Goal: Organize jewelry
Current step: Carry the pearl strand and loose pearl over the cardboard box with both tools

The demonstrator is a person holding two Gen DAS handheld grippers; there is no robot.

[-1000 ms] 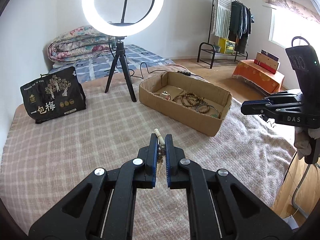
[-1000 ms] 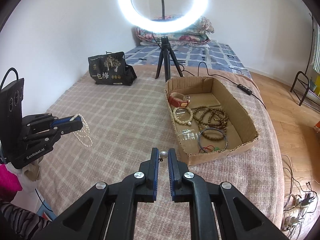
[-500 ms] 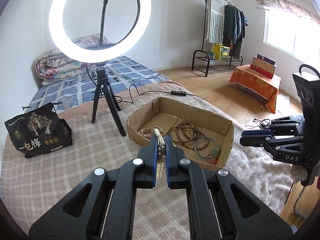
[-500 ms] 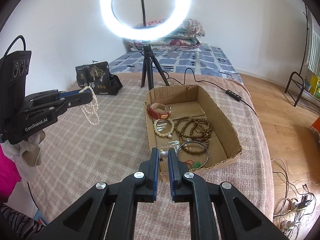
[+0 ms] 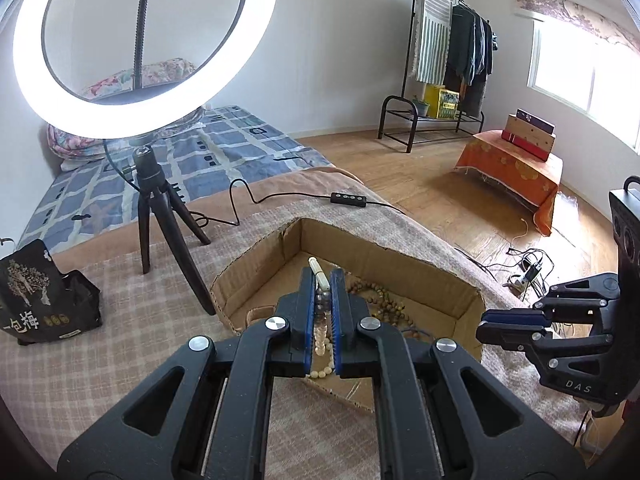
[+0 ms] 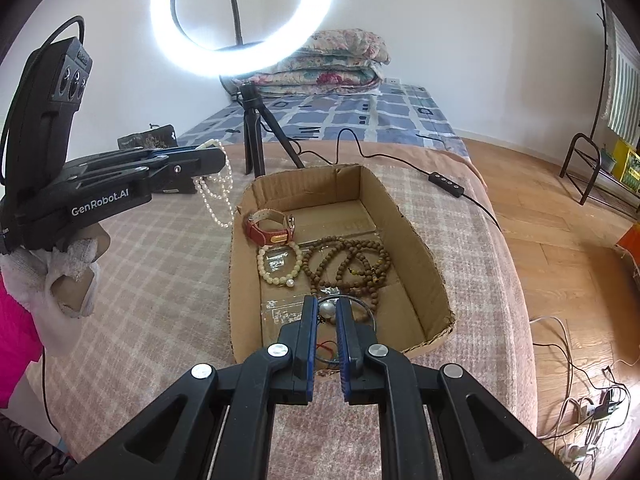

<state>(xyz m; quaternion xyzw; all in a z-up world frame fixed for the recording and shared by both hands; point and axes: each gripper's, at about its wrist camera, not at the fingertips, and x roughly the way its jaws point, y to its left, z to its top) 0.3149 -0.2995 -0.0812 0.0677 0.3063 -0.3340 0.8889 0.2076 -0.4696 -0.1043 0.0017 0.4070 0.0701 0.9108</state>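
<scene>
The left claw (image 5: 322, 280) is pressed together on a pearl necklace (image 6: 216, 188), whose strands dangle beside the cardboard box (image 6: 434, 280) on the bed. The right claw (image 6: 326, 312) pinches a small pearl piece (image 6: 327, 310) over the box's near end. What hangs from that pearl is hidden between the fingers, and the near box wall is cut off behind them.

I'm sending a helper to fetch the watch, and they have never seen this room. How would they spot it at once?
Find the open cardboard box on the checked blanket, by the ring light's tripod. The watch lies at the box's far left end. Unlike the bead bracelets beside it, it has a flat red leather strap with a gold buckle.
</scene>
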